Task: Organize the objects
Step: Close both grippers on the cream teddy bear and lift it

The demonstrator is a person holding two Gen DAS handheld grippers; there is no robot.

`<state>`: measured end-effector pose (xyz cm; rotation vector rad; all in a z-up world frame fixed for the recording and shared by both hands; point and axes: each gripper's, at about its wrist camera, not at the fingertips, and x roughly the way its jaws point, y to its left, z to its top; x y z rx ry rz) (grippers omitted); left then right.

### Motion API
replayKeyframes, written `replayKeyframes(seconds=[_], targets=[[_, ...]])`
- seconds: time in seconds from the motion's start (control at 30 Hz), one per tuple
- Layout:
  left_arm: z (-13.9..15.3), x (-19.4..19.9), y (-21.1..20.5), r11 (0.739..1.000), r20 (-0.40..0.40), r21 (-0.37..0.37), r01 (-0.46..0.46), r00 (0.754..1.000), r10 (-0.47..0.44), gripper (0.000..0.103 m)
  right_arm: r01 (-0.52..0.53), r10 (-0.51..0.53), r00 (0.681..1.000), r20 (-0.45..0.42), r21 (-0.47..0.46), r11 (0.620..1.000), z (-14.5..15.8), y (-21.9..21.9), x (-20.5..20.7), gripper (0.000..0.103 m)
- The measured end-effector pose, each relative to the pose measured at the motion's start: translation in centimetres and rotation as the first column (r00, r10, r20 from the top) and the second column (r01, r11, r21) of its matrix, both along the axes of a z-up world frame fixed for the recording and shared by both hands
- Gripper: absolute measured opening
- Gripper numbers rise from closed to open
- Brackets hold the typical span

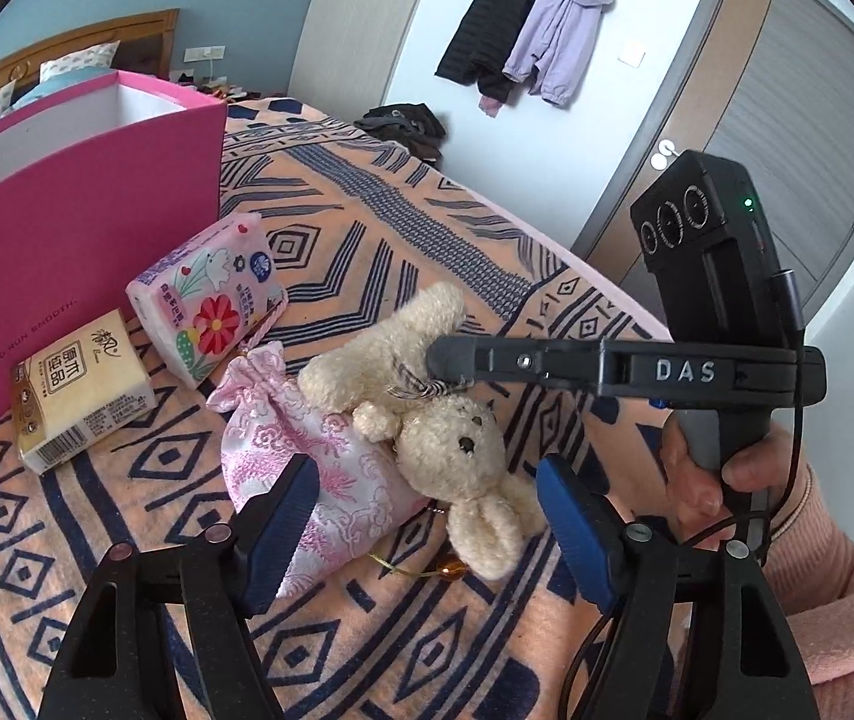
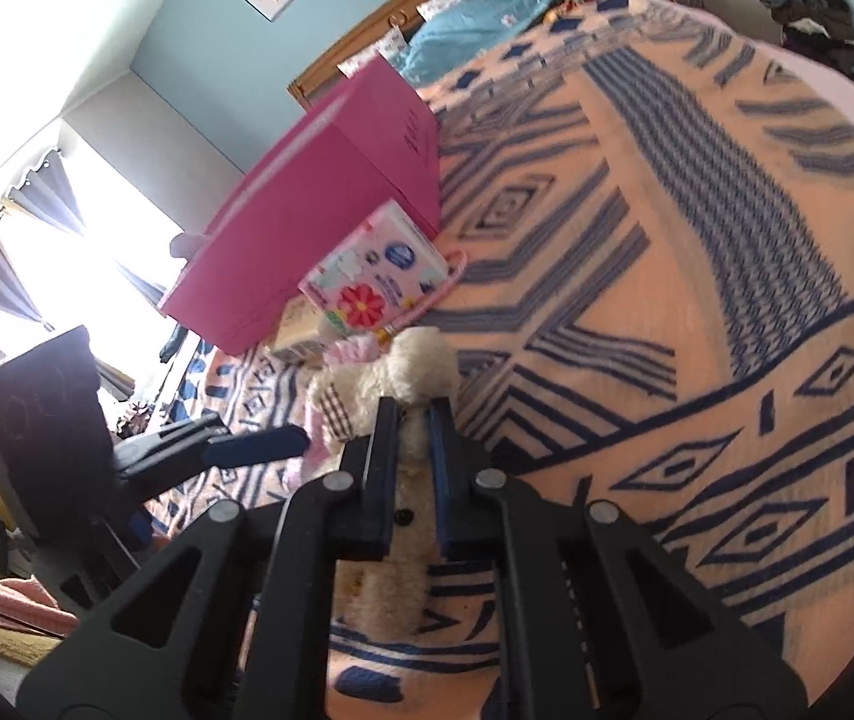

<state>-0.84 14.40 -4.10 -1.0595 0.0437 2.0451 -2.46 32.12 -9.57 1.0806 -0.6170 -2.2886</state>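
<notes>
Between your 2 tools on the bed (image 1: 402, 252), the plush rabbit (image 1: 427, 414) lies diagonally, head near. Your right tool (image 2: 413, 420) is clenched on its body; the left tool (image 1: 427, 516) hangs released over the pink pouch (image 1: 330, 468), the pink box (image 1: 84, 222) far left.

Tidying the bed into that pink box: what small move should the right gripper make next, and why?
Probably lift the plush bunny clear. The right gripper is shut on it, it lies partly on the pink satin pouch, and the pink box stands open nearby.
</notes>
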Motion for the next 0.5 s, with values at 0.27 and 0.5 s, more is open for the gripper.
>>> replayKeyframes(seconds=[0.27,0.5], targets=[[0.0,-0.2,0.4,0.997,0.056,0.057,0.052,0.997,-0.055,0.062,-0.017,0.016,0.998,-0.061,-0.021,1.0,2.3,-0.9,-0.1,0.011],[0.1,-1.4,-0.7,0.995,0.081,0.102,0.014,0.996,-0.022,0.053,-0.043,0.038,0.995,-0.088,-0.052,0.998,3.4,-2.0,-0.6,0.011]])
